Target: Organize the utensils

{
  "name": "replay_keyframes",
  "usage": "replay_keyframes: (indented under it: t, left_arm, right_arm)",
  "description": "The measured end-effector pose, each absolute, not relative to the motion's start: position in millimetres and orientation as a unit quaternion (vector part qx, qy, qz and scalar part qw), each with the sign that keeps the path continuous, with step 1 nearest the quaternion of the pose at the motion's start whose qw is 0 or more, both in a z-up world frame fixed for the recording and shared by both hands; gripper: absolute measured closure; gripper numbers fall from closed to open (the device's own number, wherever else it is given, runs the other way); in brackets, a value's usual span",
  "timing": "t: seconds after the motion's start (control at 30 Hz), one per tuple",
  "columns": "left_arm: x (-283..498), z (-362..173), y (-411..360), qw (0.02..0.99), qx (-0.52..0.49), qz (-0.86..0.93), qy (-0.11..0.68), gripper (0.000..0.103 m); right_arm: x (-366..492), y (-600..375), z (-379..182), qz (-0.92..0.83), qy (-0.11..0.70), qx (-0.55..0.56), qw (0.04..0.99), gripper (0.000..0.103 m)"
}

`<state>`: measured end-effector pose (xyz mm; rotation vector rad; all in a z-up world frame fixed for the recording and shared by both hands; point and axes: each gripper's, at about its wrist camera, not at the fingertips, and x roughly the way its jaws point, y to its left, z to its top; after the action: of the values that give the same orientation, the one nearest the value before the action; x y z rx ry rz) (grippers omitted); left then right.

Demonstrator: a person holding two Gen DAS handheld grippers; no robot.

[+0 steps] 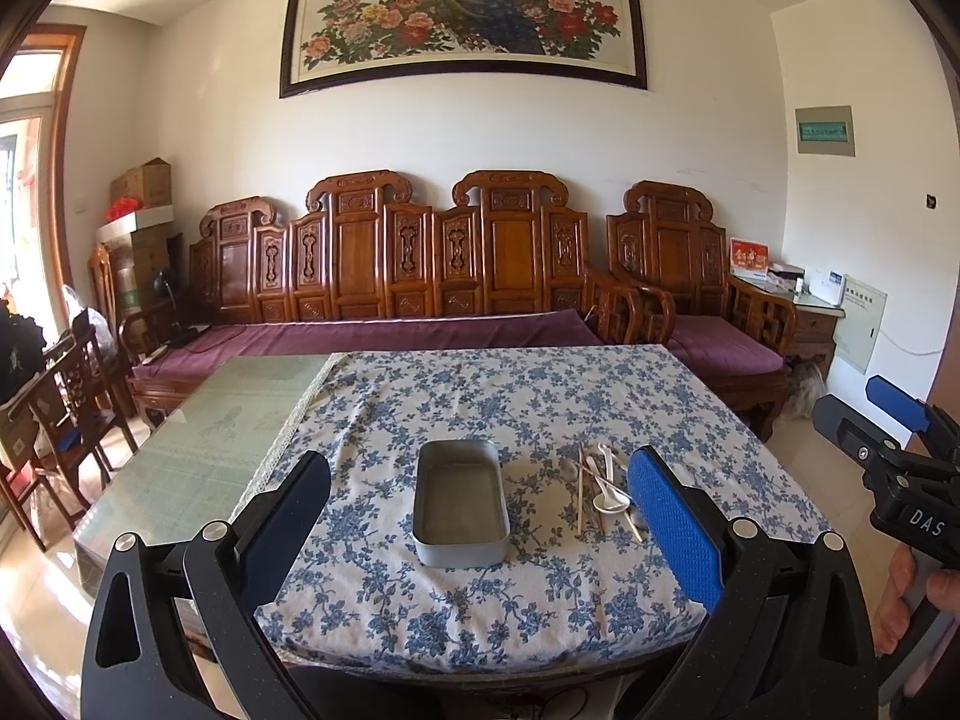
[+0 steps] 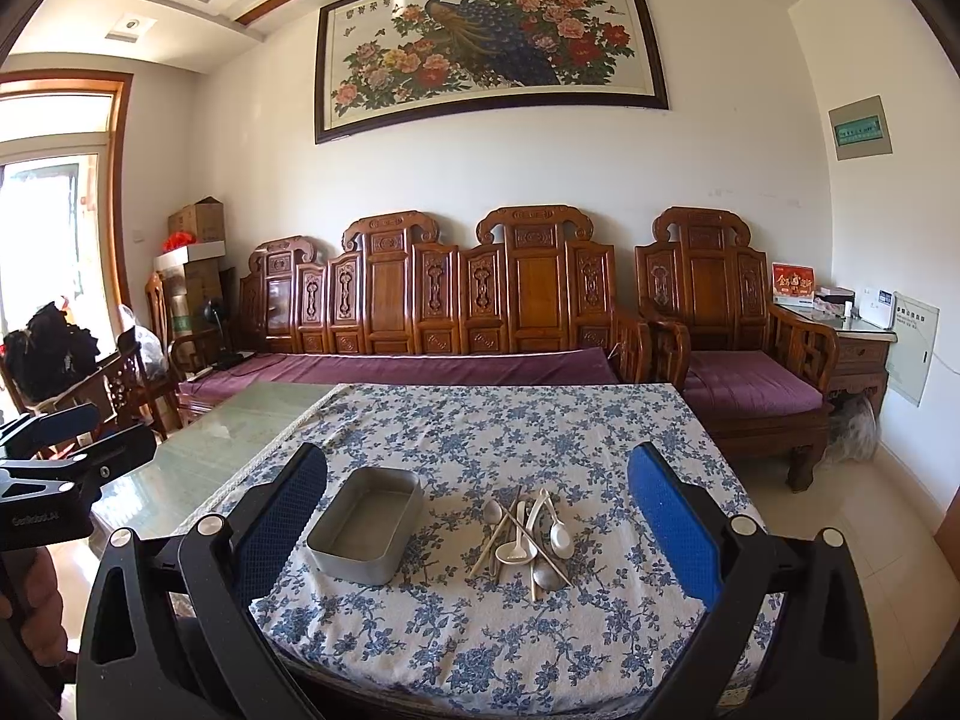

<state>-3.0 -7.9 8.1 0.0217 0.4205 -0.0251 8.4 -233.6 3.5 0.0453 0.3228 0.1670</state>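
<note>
While both hover short of the table, left gripper [image 1: 480, 516] and right gripper [image 2: 477, 516] spread wide, empty | rectangular grey metal tin [image 2: 366, 525] on blue-floral tablecloth [image 2: 480, 648] | heap of spoons and chopsticks [image 2: 528, 540] just right of it.

Left black two-finger gripper with blue textured pads [image 1: 480, 516]: jaws spread wide, nothing between them, held level at the near edge of the scene, pointing far. Right black two-finger gripper with blue pads [image 2: 477, 519]: likewise wide apart and empty, same forward pose, level with the left one. Each unit shows at the edge of the other's view, well apart. A bare hand [image 1: 918, 600] wraps the right unit's handle; another hand [image 2: 33, 612] grips the left's.
</note>
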Motion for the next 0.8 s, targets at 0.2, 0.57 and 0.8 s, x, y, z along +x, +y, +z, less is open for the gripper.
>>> replay_keyframes:
  t: [0.2,0.57,0.8]
  left_arm:
    - [-3.0,7.8,-8.6,0.978,0.01,-0.012,0.209,0.007]
    - [-8.0,10.1,-9.1,0.979,0.01,-0.018,0.205,0.007]
    - [-8.0,10.2,-9.7,0.979,0.01,-0.017,0.204,0.007]
  right_arm:
    - [8.2,-232.2,4.3,0.082,0.159,0.021,0.984,0.002]
    - [8.0,-231.9,4.2,0.082,0.158,0.022,0.984,0.002]
    - [7.9,-232.2,4.4,0.082,0.158,0.022,0.984,0.002]
